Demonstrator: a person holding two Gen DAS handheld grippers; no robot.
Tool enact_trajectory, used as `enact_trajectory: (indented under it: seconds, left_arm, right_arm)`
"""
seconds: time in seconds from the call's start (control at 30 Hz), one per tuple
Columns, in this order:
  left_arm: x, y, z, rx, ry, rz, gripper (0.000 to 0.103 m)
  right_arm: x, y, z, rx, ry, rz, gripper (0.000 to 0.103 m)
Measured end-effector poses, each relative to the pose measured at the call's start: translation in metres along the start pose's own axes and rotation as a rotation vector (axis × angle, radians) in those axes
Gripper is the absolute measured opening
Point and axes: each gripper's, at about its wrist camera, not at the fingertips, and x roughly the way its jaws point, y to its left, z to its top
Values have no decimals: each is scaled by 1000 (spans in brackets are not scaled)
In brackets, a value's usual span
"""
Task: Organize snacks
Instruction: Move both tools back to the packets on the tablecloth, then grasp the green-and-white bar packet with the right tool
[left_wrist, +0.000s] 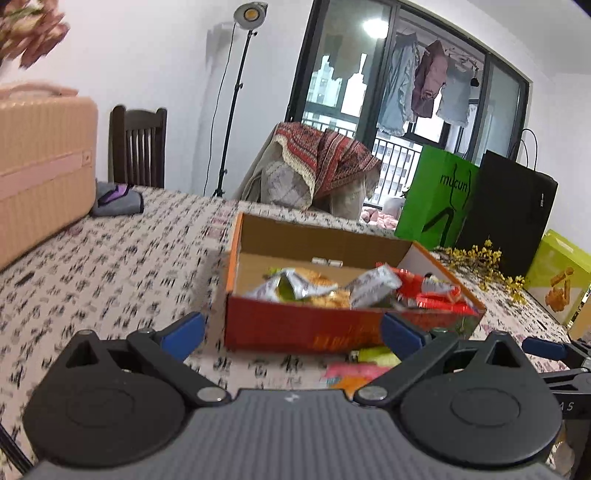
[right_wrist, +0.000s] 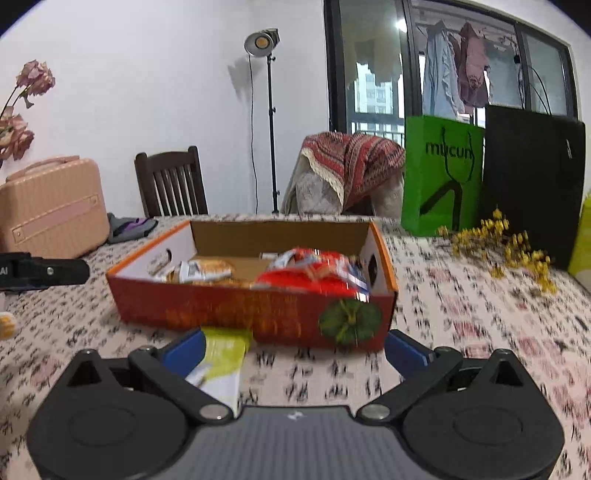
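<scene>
Nearest the left wrist camera, the left gripper (left_wrist: 293, 334) hangs above the table (left_wrist: 110, 266) with its blue-tipped fingers (left_wrist: 184, 334) spread wide and nothing between them; just under and ahead of it lie loose packets, a pink and orange one (left_wrist: 351, 373) and a yellow-green one (left_wrist: 375, 355), on the patterned cloth. The right gripper (right_wrist: 295, 350) is likewise spread wide and empty, and a yellow-green snack packet (right_wrist: 225, 354) lies flat on the table beside its left finger, its far end touching or tucked under the near wall of the box. Just beyond both grippers stands the open red and orange cardboard box (right_wrist: 229, 306), already holding several snacks: silver and orange packets (left_wrist: 299, 286) towards one side and red ones (right_wrist: 317, 273) towards the other. Farther back on the table are a pink case (right_wrist: 51, 214), a grey and purple cloth (right_wrist: 129, 227), a sprig of yellow flowers (right_wrist: 509, 240), a green paper bag (right_wrist: 439, 173) and a black bag (right_wrist: 532, 177). Behind the table stand a dark wooden chair (right_wrist: 170, 184), a chair draped with a red patterned cloth (right_wrist: 351, 162) and a lamp on a stand (right_wrist: 264, 40).
</scene>
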Motion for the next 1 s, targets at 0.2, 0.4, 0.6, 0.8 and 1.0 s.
enact_trajectory:
  seconds: [0.2,0.4,0.6,0.8,1.0]
  left_arm:
    - [-12,9,-15,-2,19,3,103]
    - [-17,12,-25,-7,38,0,103]
    - [-19,14,-29,-11,44,-7,103]
    - [-19,21,-32,-23,51,-2,103]
    - [-18,27,-32,-40,54,-5,103]
  right_arm:
    - [-8,-3,-22,30,39,-4,103]
    - [-10,2,-35,20,84,0,103]
    - [2,16,-36,-9,126,4,103]
    - [20,31,-35,-30,169,32,103]
    - [42,40,-28,-58,207,4,103]
